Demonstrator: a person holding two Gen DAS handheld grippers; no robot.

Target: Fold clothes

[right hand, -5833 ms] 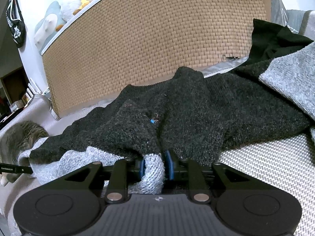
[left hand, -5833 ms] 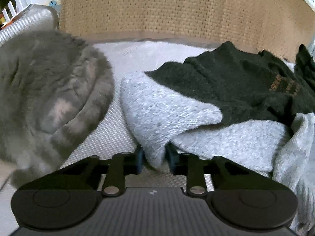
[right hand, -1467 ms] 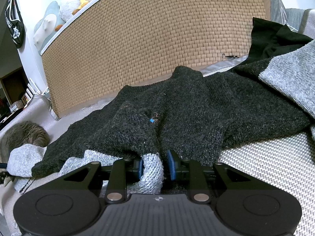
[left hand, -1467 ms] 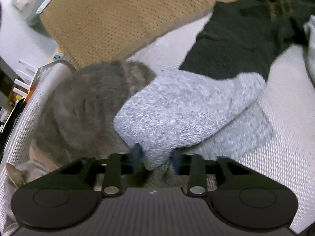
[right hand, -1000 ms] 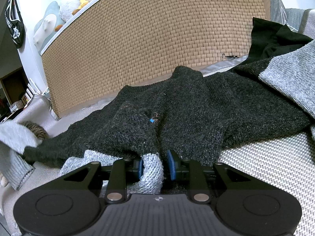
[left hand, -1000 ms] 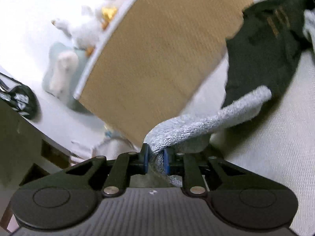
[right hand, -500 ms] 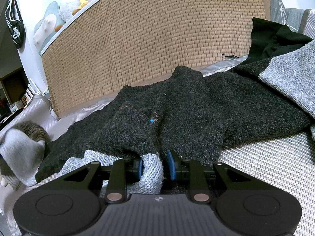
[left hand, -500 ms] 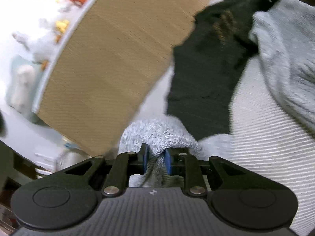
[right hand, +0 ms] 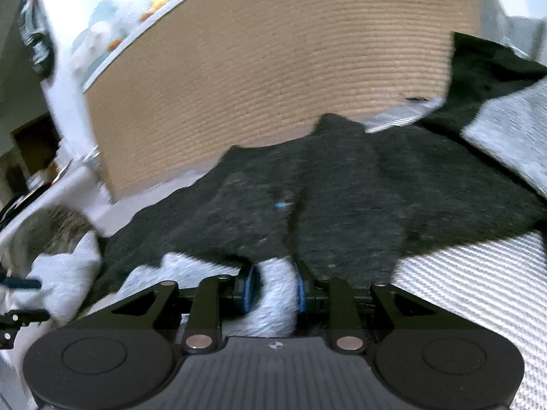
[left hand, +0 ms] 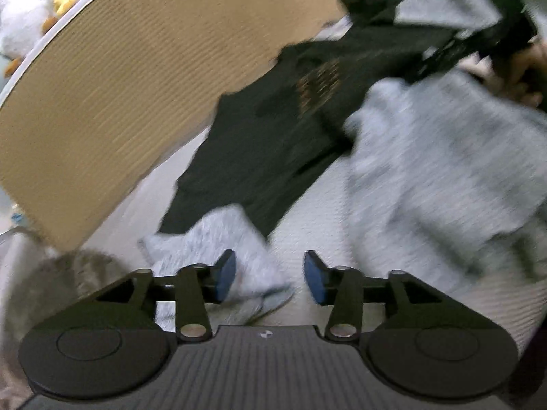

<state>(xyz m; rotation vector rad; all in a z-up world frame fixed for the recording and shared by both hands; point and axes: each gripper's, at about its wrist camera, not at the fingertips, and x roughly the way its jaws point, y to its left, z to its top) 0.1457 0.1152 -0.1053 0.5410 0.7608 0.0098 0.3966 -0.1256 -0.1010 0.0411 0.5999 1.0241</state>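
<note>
**Sleeve end loose, hem edge pinched**

On the woven mattress (right hand: 478,273) the black-and-grey sweater (left hand: 266,136) lies spread, its long axis from 7 o'clock toward 1 o'clock in the left view. Left gripper (left hand: 270,278) stands wide, holding nothing, the grey cuff (left hand: 225,239) lying just ahead. Right gripper (right hand: 273,288) is clamped on a grey edge. Judged: smooth the sleeve flat, keeping clear of the cat (left hand: 68,280) at 8 o'clock.

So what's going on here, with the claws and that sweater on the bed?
A person is folding a black and grey sweater on a pale woven bedcover, with a claw tool in each hand. The right claw is shut on a grey edge of the sweater. The left claw is open, with the grey sleeve lying loose below it. A grey cat lies just beside that sleeve.
</note>
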